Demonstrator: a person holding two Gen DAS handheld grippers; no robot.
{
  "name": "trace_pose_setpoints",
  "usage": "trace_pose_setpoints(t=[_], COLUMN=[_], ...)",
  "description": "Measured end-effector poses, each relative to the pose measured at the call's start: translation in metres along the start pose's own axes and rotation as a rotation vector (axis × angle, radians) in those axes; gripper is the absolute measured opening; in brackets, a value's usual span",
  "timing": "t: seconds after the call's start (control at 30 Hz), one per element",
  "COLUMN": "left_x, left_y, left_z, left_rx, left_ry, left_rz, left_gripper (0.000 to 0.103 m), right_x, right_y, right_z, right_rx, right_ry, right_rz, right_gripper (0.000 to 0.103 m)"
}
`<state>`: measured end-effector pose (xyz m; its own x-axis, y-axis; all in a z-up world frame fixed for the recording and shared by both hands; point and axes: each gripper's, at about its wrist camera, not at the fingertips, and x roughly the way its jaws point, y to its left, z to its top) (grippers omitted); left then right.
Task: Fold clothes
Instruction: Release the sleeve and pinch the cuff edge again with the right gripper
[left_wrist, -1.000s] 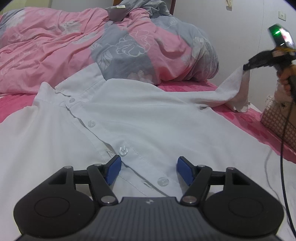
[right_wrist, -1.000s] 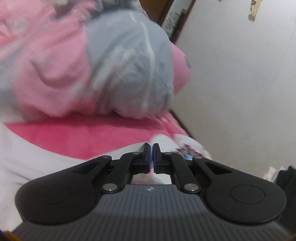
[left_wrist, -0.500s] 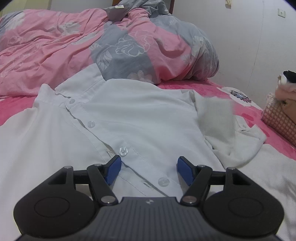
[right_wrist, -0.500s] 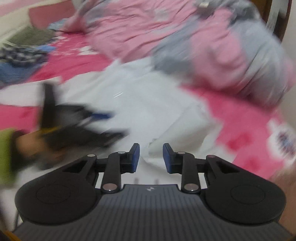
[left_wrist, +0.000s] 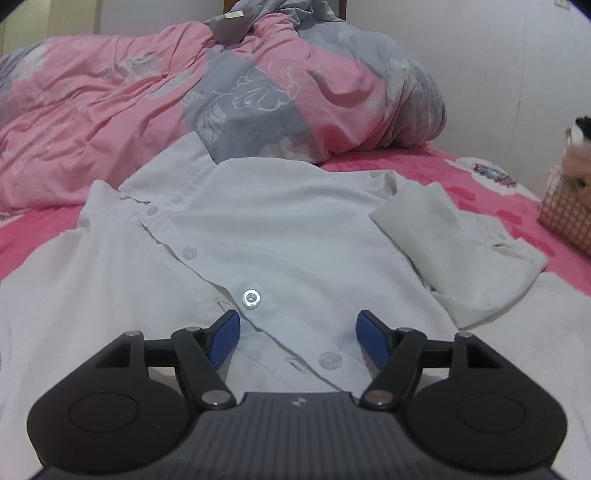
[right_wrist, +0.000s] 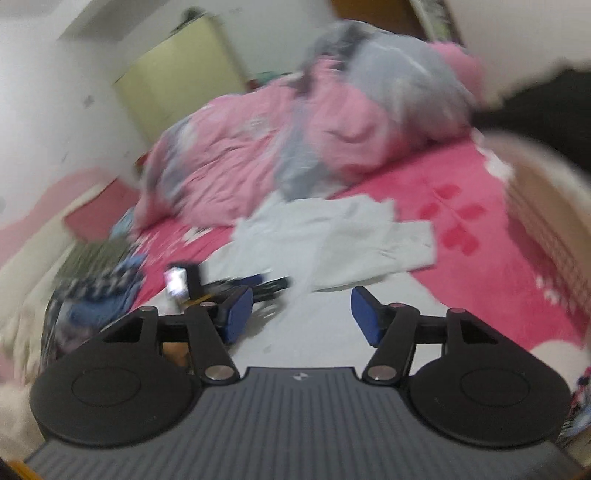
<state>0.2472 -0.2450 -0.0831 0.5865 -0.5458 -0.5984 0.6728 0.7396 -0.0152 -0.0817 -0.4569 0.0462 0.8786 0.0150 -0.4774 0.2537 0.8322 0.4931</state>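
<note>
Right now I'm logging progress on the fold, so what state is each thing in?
shirt: spread flat on the bed, buttoned.
sleeve: folded in over the shirt's body.
left gripper: open over the button strip, gripping nothing.
right gripper: jaws just opened, nothing between them.
duvet: crumpled in a heap behind the shirt.

A home bedroom: bed with pink sheet (left_wrist: 476, 177), rumpled pink-and-grey duvet (left_wrist: 229, 92), yellow-green wardrobe (right_wrist: 177, 81)

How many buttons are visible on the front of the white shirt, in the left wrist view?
4. Top button at the collar, second lower on the placket, third just ahead of the left gripper, fourth between its open fingers. More may be hidden under the gripper.
</note>
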Motion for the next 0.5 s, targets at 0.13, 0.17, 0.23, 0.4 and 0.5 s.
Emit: trace_pose_setpoints(t=[0.13,0.17,0.23,0.4,0.5], left_x=[0.000,0.000,0.000,-0.001,0.000], left_y=[-0.001,0.000,0.001,0.002,0.002], left_z=[-0.002,-0.002,-0.002,-0.003,-0.003], left_rx=[0.002,-0.002,-0.007,-0.010,-0.010], left_ry=[-0.006,-0.006,-0.007,-0.010,-0.012], left_rz=[0.003,0.000,-0.005,-0.008,-0.008], left_gripper=[0.073,0.073,0.074,0.074,0.074], right_x=[0.083,0.103,0.139,0.190,0.197], right_y=[-0.056,-0.067,-0.084,-0.098,-0.090], right_z=[0.015,0.018,0.024,0.031,0.031], right_rx=[0.129,0.156,0.189,0.157,0.119], right_ry=[0.064,0.084,0.120,0.141,0.126], right_rz=[-0.106,-0.123,-0.167,-0.245,-0.271], right_gripper=[0.059,0.060,0.061,0.068,0.051])
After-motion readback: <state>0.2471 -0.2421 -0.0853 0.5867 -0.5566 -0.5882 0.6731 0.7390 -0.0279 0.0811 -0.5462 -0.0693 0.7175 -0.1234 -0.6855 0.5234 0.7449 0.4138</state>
